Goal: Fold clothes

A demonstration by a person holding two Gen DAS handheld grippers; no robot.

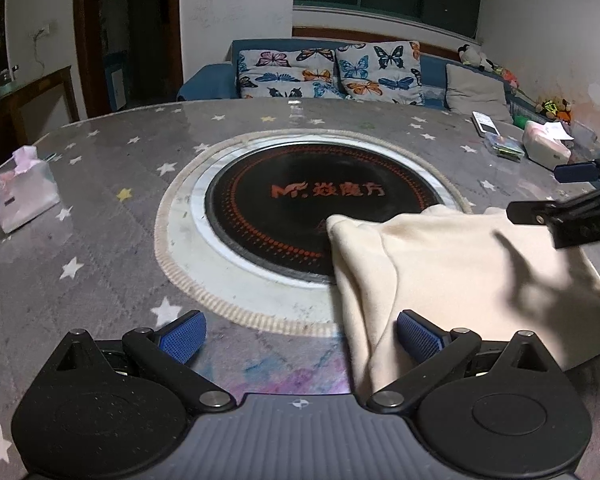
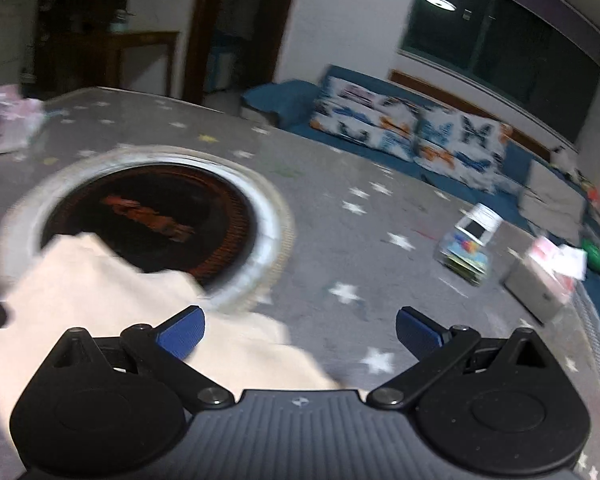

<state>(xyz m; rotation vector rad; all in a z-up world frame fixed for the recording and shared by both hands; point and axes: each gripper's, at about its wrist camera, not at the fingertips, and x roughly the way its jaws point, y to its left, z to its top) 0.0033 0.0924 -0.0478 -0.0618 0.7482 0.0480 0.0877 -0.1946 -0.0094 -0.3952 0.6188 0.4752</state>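
Observation:
A cream garment [image 1: 452, 276] lies folded on the grey star-patterned table [image 1: 100, 248], one corner over the black round hotplate [image 1: 300, 204]. My left gripper [image 1: 300, 336] is open at the near edge; its right finger sits over the garment's near left edge, its left finger over bare tablecloth. The other gripper [image 1: 572, 196] shows at the far right above the cloth. In the blurred right wrist view the cream garment [image 2: 100, 304] lies at the lower left, and my right gripper [image 2: 300, 334] is open with its left finger above the cloth. Nothing is held.
A pink tissue pack [image 1: 24, 196] sits at the table's left. At the right are a white and pink tissue box [image 1: 548, 144], a clear case [image 1: 504, 148] and a white device [image 1: 486, 122]. A blue sofa with butterfly cushions [image 1: 332, 70] stands beyond the table.

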